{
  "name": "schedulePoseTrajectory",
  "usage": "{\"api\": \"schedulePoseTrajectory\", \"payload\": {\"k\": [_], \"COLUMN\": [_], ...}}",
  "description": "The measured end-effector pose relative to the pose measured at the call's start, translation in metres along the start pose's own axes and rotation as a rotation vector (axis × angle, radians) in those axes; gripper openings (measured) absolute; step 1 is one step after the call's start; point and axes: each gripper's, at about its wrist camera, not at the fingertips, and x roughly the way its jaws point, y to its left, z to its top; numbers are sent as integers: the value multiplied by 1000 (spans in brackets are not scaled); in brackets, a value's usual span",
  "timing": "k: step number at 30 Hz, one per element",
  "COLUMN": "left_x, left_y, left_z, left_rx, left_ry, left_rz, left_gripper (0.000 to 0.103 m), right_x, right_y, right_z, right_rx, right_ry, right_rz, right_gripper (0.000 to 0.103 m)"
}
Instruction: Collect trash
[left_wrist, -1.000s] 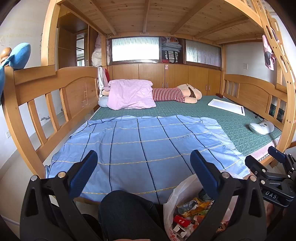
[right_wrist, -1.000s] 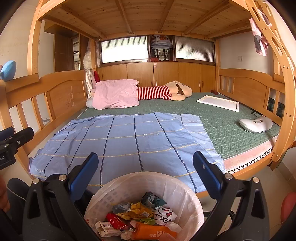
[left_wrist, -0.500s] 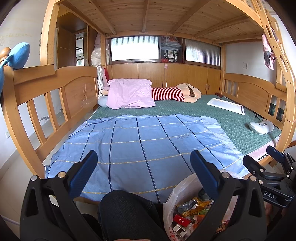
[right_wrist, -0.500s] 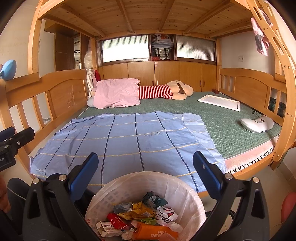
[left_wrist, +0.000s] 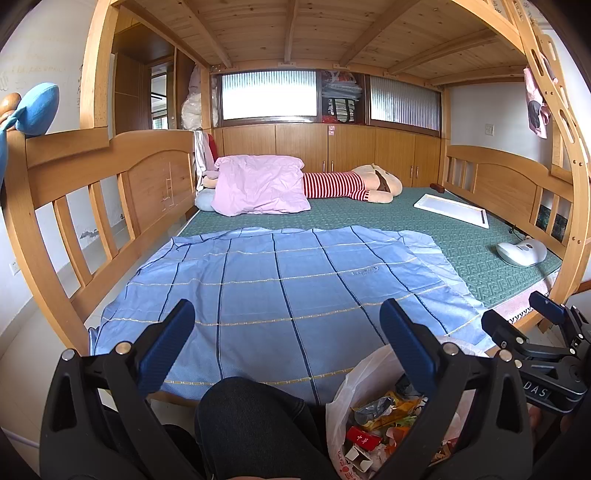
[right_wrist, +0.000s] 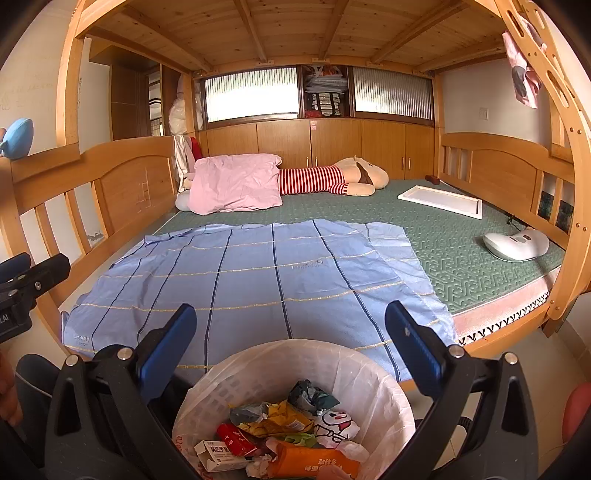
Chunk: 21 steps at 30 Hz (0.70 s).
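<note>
Wooden bunk bed (right_wrist: 498, 166) fills both views, green mattress (right_wrist: 443, 236) on the lower bunk. Blue checked sheet (right_wrist: 258, 273) spread flat over the near-left part of the mattress. Pink pillow (right_wrist: 236, 184) at the far end, striped plush toy (right_wrist: 332, 179) lying beside it. White flat board (right_wrist: 439, 201) on the far right of the mattress, white rounded gadget (right_wrist: 515, 245) near the right rail.

Bin (right_wrist: 369, 373) with white bag liner sits on the floor just in front of the bed edge, directly below the right gripper (right_wrist: 290, 341). Trash (right_wrist: 288, 435) is inside it: crumpled wrappers, a small carton, an orange pack.

Right gripper: jaws spread wide, nothing held, hovering above the bin. Left gripper (left_wrist: 286, 334): jaws also wide apart, empty, over a dark-clad knee (left_wrist: 251, 417), bin just to its right.
</note>
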Motion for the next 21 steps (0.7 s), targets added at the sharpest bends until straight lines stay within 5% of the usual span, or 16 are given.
{"api": "schedulePoseTrajectory", "payload": {"k": [21], "left_x": [35], "left_y": [8], "left_z": [-16], "left_rx": [25], "left_ry": [74], "left_rz": [51], "left_gripper": [100], "right_x": [0], "right_y": [-1], "right_z": [2], "right_rx": [17], "right_ry": [1], "right_rz": [38], "right_gripper": [100]}}
